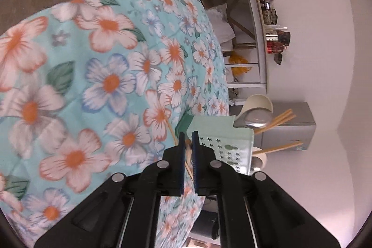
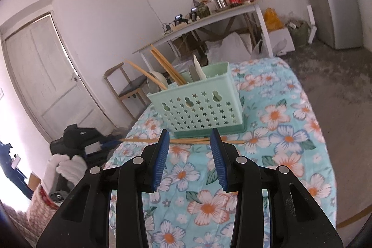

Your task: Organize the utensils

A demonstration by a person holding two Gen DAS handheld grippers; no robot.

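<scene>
1. On the floral tablecloth [image 2: 290, 131] stands the mint utensil basket [image 2: 197, 106], near the table's far-left edge, already holding chopsticks and spoons.
2. Loose chopsticks [image 2: 186, 140] lie crosswise just before the basket, directly ahead of the right gripper [image 2: 189, 150], whose jaws stand released and empty.
3. Clenched on one thin chopstick [image 1: 171, 129], the left gripper [image 1: 188, 145] points toward the basket, with open room above its rim.

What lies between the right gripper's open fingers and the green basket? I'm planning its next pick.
In the right wrist view, loose wooden chopsticks lie on the floral cloth, crosswise between right gripper and basket.
</scene>
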